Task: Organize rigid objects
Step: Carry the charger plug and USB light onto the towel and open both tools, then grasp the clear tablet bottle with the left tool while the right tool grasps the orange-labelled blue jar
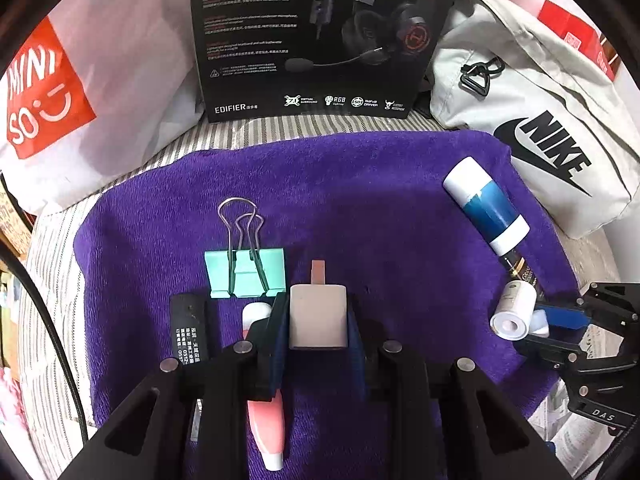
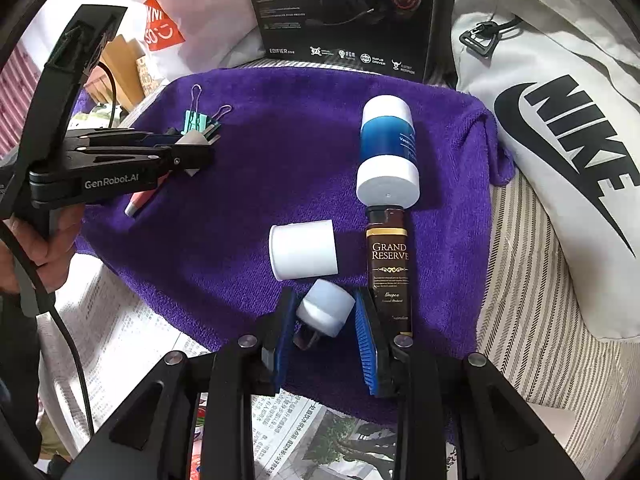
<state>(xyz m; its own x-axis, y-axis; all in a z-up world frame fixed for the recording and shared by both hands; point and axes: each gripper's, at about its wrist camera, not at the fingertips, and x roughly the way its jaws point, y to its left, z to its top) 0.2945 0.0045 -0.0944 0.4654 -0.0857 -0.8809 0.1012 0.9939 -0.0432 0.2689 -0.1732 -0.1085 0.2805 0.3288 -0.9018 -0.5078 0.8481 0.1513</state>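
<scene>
The left gripper (image 1: 318, 320) is clamped on a small beige plug (image 1: 318, 316), its 2 pads pressed against the plug's sides above the purple towel (image 1: 360, 200). Under its left finger lies a pink and white tube (image 1: 266, 420), with a flat black bar (image 1: 188, 332) just beside it. A mint binder clip (image 1: 245, 274) sits just ahead of the plug.

The right gripper (image 2: 326, 322) stands part open around a small pale blue cap (image 2: 326, 312); whether the pads touch it I cannot tell. Just ahead lies a white cup (image 2: 304, 250) on its side, and beside it a dark bottle (image 2: 388, 264) touching the end of a blue and white bottle (image 2: 388, 152).

The middle of the towel is bare. Beyond its far edge stand a black headset box (image 1: 316, 36) and a white bag (image 1: 552, 128).
</scene>
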